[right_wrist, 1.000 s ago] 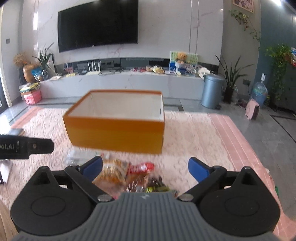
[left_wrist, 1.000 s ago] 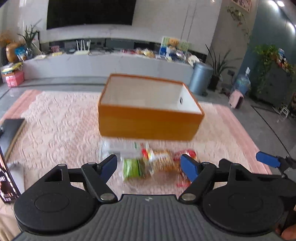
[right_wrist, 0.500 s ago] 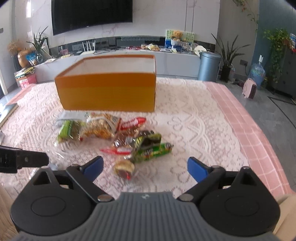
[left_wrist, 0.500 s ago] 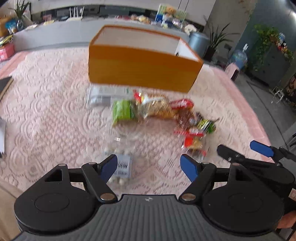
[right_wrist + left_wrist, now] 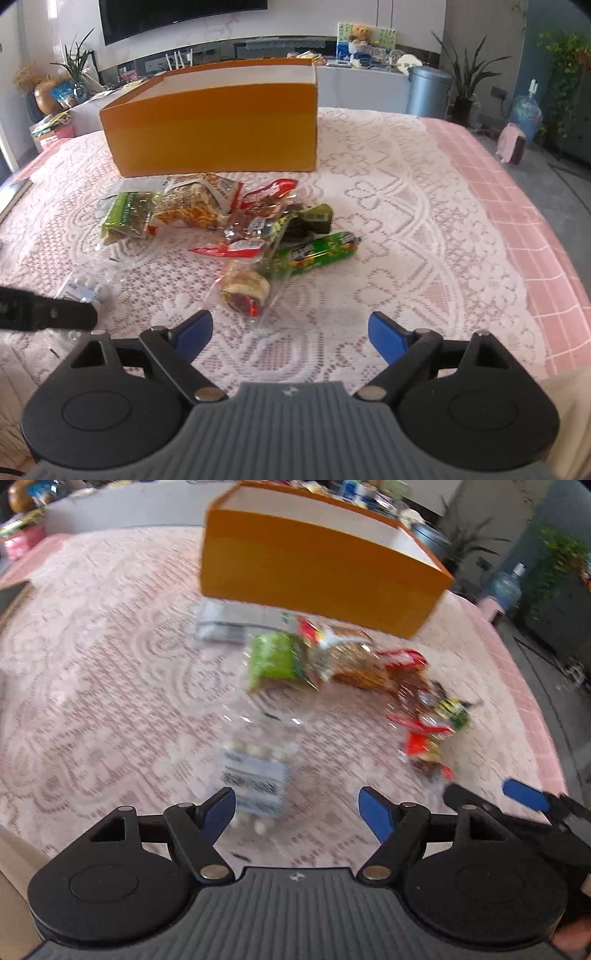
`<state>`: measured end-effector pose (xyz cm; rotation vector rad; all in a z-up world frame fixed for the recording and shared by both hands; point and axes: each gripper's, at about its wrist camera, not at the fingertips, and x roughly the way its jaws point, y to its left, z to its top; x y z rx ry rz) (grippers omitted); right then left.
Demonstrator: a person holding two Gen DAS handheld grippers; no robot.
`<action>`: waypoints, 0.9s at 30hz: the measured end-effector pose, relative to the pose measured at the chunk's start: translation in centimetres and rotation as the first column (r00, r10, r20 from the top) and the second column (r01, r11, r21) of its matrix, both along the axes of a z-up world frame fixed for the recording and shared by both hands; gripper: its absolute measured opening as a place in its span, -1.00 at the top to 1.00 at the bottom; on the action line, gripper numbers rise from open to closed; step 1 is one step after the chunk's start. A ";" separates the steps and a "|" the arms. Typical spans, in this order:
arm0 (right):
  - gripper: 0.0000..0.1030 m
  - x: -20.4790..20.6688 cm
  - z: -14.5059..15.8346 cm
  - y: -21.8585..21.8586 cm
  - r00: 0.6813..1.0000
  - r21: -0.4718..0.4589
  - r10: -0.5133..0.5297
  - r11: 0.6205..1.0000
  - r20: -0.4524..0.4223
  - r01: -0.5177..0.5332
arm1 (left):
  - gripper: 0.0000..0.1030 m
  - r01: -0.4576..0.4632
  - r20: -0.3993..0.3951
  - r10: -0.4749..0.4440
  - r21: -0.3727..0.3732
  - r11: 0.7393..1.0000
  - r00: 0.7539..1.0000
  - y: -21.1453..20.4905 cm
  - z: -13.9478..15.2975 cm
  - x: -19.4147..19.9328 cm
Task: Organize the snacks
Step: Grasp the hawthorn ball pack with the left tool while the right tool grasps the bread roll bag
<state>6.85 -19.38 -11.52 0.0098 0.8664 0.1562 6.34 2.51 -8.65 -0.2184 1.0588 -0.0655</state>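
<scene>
1. Left claw (image 5: 296, 809) gaped wide, empty, over a clear bag of white candies (image 5: 252, 775) on the lace-covered counter (image 5: 406, 229).
2. Right claw (image 5: 290, 334) equally wide, empty, just short of a bun packet (image 5: 245, 290).
3. Snack pile, green roll (image 5: 317, 253) included, lay before the orange box (image 5: 214, 122).

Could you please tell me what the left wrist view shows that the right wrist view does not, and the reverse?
Only the left wrist view shows the grey-white packet just in front of the box, and the right tool from the side. Only the right wrist view shows the green candy roll clearly, plus the television. Both show the orange box, the snack pile and the clear bag of white candies.
</scene>
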 end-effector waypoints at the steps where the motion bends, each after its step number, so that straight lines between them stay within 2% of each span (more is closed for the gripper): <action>1: -0.73 0.1 -0.1 0.1 1.000 0.013 0.004 1.000 -0.003 -0.004 | -0.73 -0.003 0.010 0.002 0.031 1.000 1.000 0.0 0.1 0.2; 4: -0.75 0.6 -0.1 0.6 1.000 0.057 0.021 0.998 -0.008 -0.021 | -0.73 0.009 0.008 -0.010 0.112 0.994 1.000 -0.3 0.2 1.1; 7: -0.78 1.2 -0.1 1.5 0.999 0.080 0.036 0.996 0.000 -0.036 | -0.74 0.017 -0.016 -0.015 0.152 0.988 1.000 -0.3 -0.2 1.7; 11: -0.78 2.5 -0.6 2.5 0.999 0.074 0.035 0.997 0.000 -0.035 | -0.75 0.026 -0.042 -0.020 0.147 0.989 0.999 0.0 -1.2 2.1; 16: -0.76 4.1 -1.7 2.3 0.999 0.117 -0.010 0.993 -0.053 0.016 | -0.75 0.045 -0.076 -0.033 0.160 0.986 0.997 -0.3 -2.3 2.7; 22: -0.69 5.0 -2.9 1.5 0.992 0.172 -0.046 0.983 -0.114 0.065 | -0.75 0.025 -0.130 -0.007 0.136 0.990 0.991 0.2 -3.4 3.3; 25: -0.68 5.2 -3.0 1.9 0.993 0.154 -0.055 0.986 -0.104 0.070 | -0.77 0.031 -0.127 -0.012 0.143 0.989 0.992 0.2 -3.5 3.3; 27: -0.60 5.1 -3.2 2.4 0.994 0.121 -0.049 0.991 -0.093 0.060 | -0.77 0.039 -0.126 -0.019 0.152 0.988 0.992 0.1 -3.5 3.2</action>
